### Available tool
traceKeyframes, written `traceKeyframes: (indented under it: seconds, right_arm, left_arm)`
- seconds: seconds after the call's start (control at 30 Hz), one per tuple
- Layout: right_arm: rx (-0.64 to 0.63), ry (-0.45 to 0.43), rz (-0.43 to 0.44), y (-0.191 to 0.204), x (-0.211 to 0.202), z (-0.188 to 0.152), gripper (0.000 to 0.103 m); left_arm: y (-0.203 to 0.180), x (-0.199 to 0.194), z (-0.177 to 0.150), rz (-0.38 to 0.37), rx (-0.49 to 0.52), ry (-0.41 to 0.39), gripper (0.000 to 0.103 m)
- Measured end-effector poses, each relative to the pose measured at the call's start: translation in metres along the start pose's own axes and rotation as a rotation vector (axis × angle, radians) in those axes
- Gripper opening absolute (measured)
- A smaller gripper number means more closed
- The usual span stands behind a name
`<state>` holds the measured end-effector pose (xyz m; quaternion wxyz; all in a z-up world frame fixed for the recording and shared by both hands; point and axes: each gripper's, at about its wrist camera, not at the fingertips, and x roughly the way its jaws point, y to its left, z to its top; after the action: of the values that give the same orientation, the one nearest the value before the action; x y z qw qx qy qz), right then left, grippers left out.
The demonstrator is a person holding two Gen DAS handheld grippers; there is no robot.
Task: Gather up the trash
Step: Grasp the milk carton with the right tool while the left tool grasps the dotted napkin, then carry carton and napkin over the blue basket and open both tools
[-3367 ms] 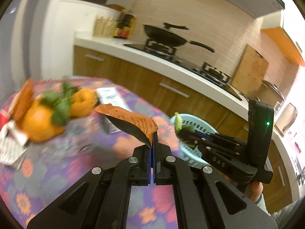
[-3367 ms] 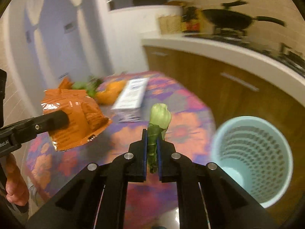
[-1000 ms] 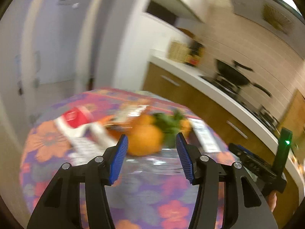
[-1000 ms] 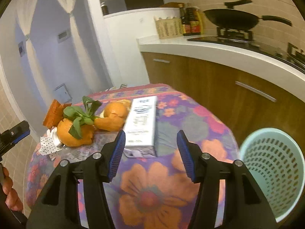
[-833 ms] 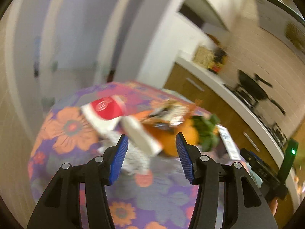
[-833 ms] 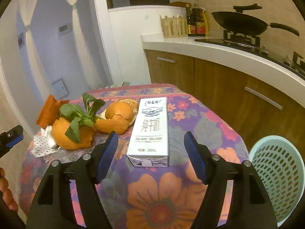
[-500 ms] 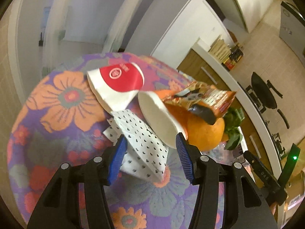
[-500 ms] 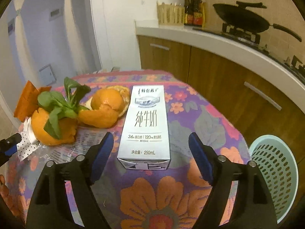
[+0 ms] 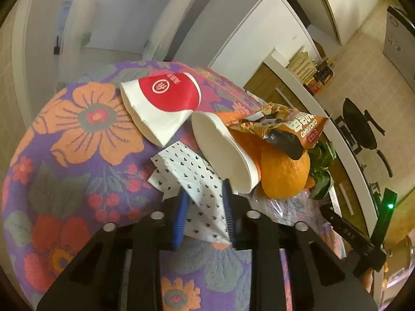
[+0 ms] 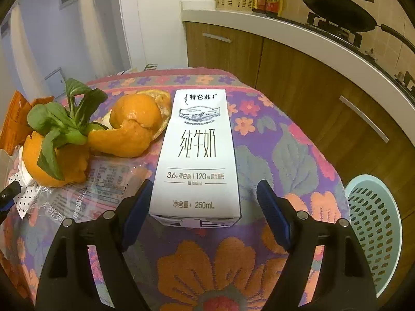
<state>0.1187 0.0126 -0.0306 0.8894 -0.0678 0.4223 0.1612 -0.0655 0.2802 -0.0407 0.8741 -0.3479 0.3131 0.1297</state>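
Observation:
On the round flowered table [image 9: 77, 181] my left gripper [image 9: 205, 212] is closing on a white napkin with black hearts [image 9: 186, 165], and both pads touch its bunched corner. Just beyond lie a red-and-white paper cup [image 9: 166, 103], a white cup on its side [image 9: 223, 150], an orange snack wrapper [image 9: 285, 127] and an orange peel [image 9: 282, 176]. My right gripper [image 10: 205, 184] straddles the near end of a white milk carton [image 10: 197, 145] lying flat. Its jaws are closing, with the pads clear of the carton's sides.
A pale blue slotted bin [image 10: 373, 223] stands on the floor right of the table. Orange peels [image 10: 129, 129], green leaves [image 10: 59, 124] and a clear plastic wrapper [image 10: 90, 189] lie left of the carton. Wooden kitchen cabinets [image 10: 298, 83] run behind.
The orange wrapper and green stalk held earlier are gone from the jaws. My left gripper dropped onto the napkin and narrowed around it. My right gripper moved in over the milk carton.

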Motion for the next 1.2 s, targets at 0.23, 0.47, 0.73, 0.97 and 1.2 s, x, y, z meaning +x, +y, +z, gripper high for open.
traceKeyframes:
  seconds: [0.23,0.47,0.73,0.97,1.2]
  right_arm:
    - [-0.032,-0.001,-0.012,0.007,0.0,-0.003,0.053]
    - [-0.01,-0.056,-0.016,0.005,-0.014,-0.006,0.052]
    - [0.034,-0.178,0.034,-0.007,-0.042,-0.01,0.052]
    - [0.095,-0.275,0.072,-0.041,-0.082,-0.026,0.052]
    - [0.137,-0.337,-0.037,-0.105,-0.125,-0.051,0.052]
  left_arm:
    - [0.003,-0.004,-0.006,-0.046,-0.01,0.008,0.001]
    - [-0.002,-0.029,-0.008,-0.058,0.001,-0.072,0.0]
    - [-0.038,-0.082,-0.001,-0.104,0.089,-0.214,0.0]
    - [-0.098,-0.104,-0.007,-0.168,0.209,-0.263,0.0]
    - [-0.181,-0.087,-0.031,-0.27,0.348,-0.224,0.0]
